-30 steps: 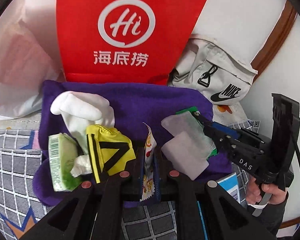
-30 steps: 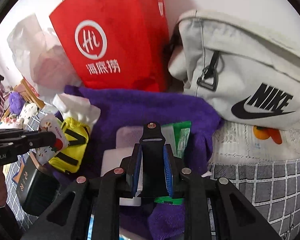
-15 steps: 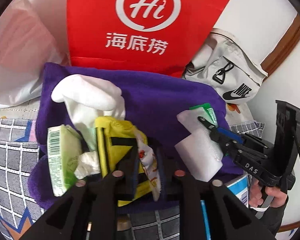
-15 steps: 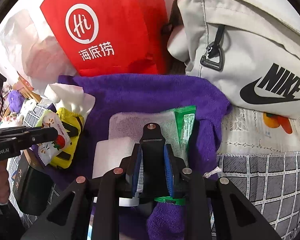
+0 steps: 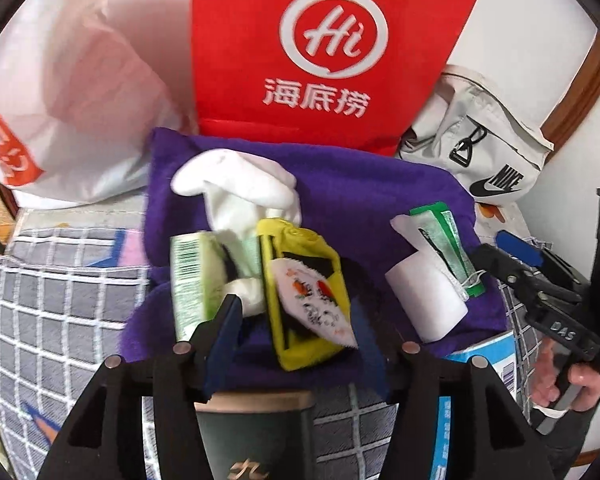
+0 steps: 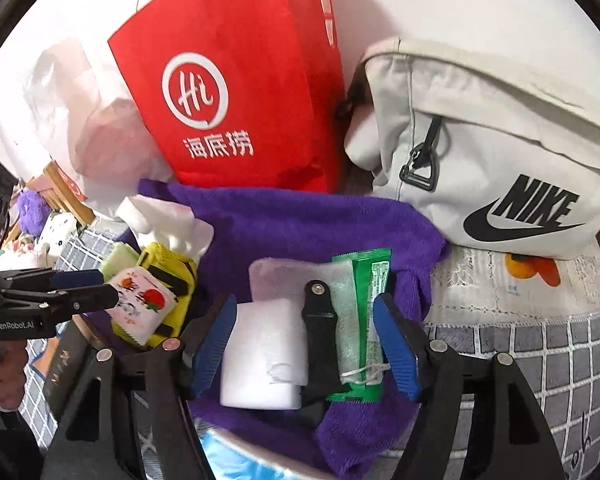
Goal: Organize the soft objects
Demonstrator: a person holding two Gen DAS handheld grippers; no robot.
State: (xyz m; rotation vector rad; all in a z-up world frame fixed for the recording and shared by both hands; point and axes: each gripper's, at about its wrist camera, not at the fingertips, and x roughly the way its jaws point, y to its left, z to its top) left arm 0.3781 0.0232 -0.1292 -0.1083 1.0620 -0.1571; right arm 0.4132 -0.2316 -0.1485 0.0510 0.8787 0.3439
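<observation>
Opening over the purple towel (image 6: 300, 224), both claws, left claw (image 5: 296, 332) and right claw (image 6: 304, 340), grip nothing, apparently releasing the snack packet (image 5: 316, 304) and white pad (image 6: 264, 356) gathered on the towel as sorted.

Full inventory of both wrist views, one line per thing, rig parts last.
Towel: 1, purple, spread under the small items.
White cloth: 1, crumpled, towel's far left.
Green packet: 1, barcode showing, left edge of towel.
Yellow pouch: 1, black stripes, mid towel.
Snack sachet: 1, white with red print, lying on the pouch.
White pad: 1, right part of towel.
Mesh pouch: 1, white, behind the pad.
Green wrapper: 1, right of the pad.
Paper bag: 1, red, behind the towel.
Plastic bag: 1, white, left.
Nike bag: 1, off-white, right.
Left tongs: opening, sachet released.
Right tongs: opening, astride pad and wrapper.
</observation>
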